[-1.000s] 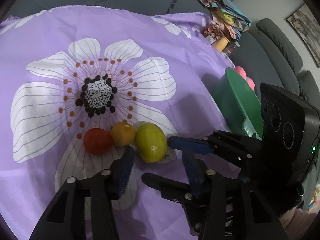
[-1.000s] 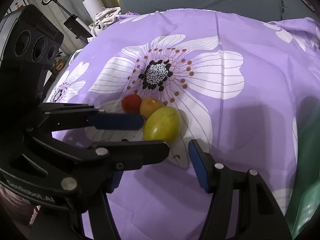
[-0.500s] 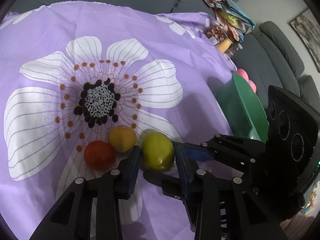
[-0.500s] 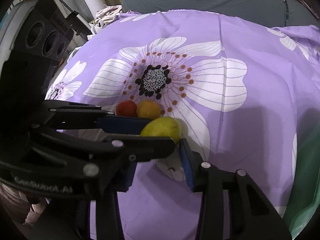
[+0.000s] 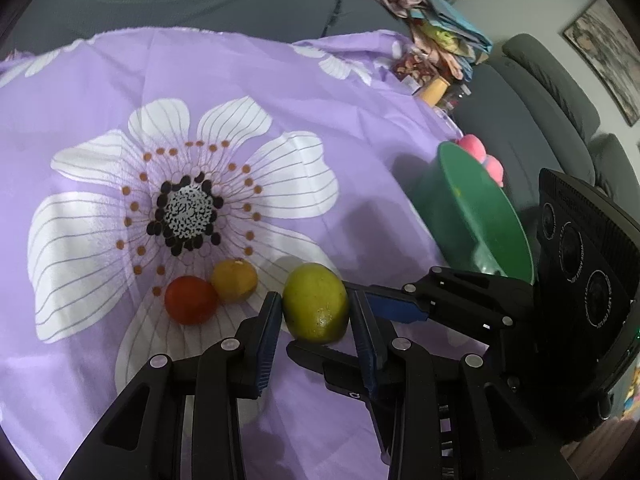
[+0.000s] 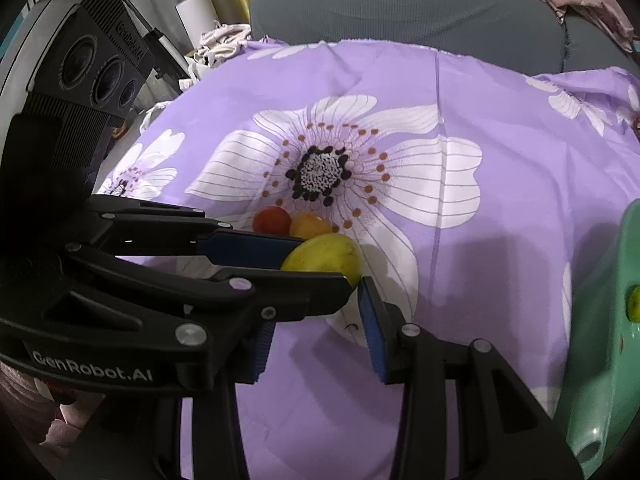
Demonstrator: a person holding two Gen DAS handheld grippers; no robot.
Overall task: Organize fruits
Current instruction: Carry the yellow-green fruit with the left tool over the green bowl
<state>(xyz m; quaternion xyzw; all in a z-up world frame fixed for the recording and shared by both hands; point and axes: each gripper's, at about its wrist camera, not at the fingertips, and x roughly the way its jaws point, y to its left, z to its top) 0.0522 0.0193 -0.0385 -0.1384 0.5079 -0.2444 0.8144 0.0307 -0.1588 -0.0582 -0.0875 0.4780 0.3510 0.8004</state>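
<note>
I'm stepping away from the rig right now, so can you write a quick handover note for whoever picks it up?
Left gripper: shut on the yellow-green fruit, which rests on the purple flowered cloth.
Right gripper: jaws narrowed at the same fruit's near end; can't tell whether its pads press.
Red fruit and orange fruit: touching each other on the cloth, just left of the held fruit.
Green bowl: at the cloth's right edge.
Done: fruit gripped, not lifted.
Left: probably carry all three fruits to the bowl.
</note>
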